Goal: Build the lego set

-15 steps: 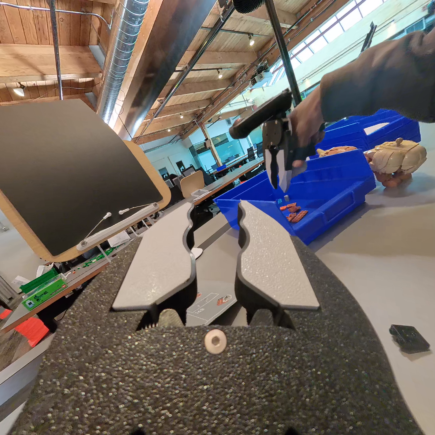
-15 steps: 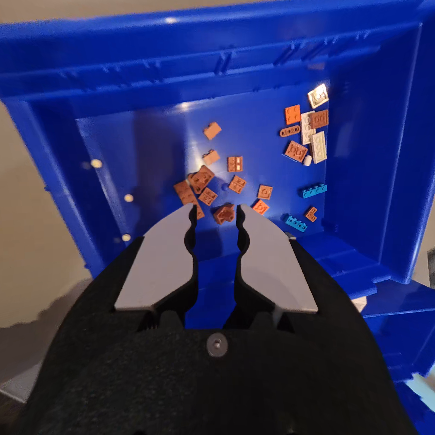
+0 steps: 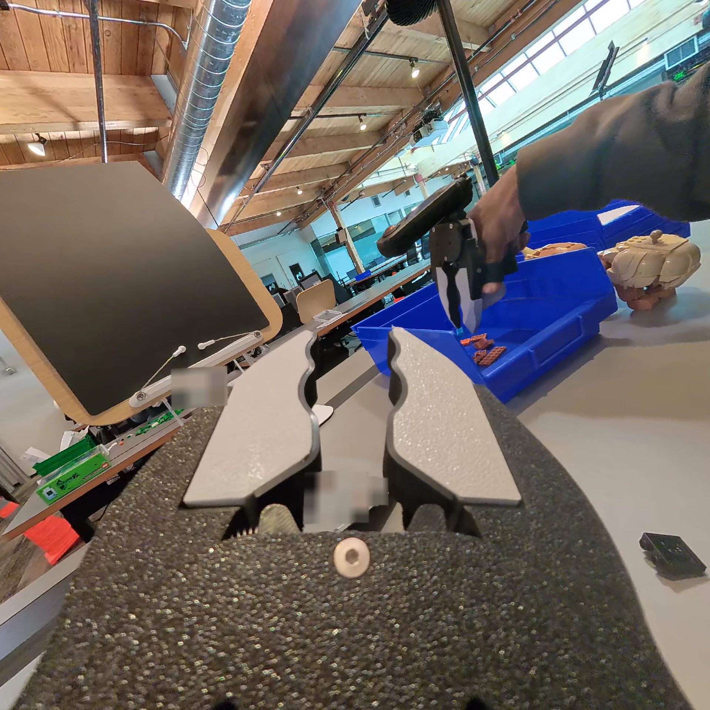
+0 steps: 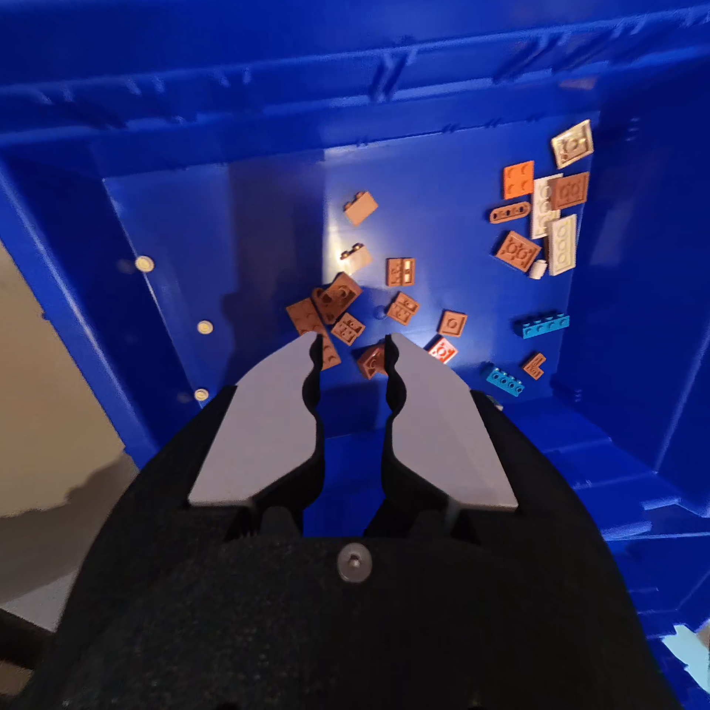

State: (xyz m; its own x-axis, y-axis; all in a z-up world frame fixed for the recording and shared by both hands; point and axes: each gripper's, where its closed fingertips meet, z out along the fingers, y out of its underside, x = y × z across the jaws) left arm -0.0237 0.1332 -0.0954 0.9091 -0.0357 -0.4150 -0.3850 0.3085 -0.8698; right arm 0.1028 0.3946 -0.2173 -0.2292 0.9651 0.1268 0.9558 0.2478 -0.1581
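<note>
My right gripper (image 4: 350, 338) is open and reaches down into a blue bin (image 4: 269, 96). A small brown brick (image 4: 370, 361) lies on the bin floor between its fingertips, close to the right finger. Several brown, orange, tan and turquoise pieces lie scattered around, among them a turquoise brick (image 4: 541, 324) and an orange plate (image 4: 518, 179). My left gripper (image 3: 351, 338) is open and empty, held above the grey table (image 3: 614, 442). In the left wrist view the right gripper (image 3: 461, 326) has its tips low in the bin (image 3: 557, 334).
A partly built tan and brown lego model (image 3: 653, 265) stands on the table behind the bin. A small black part (image 3: 672, 555) lies on the table at the right. A dark board on a wooden stand (image 3: 115, 276) is at the left. More blue bins stand behind. My right fingertips sit around 30 cm from my left ones. Measured from the fingertips, the orange plate (image 4: 518, 179) is 12 cm or so from the right gripper and 40 cm from the left.
My right gripper has gone lower into the bin, closer to the pieces, with the brown brick still between its tips. The left gripper has hardly moved.
</note>
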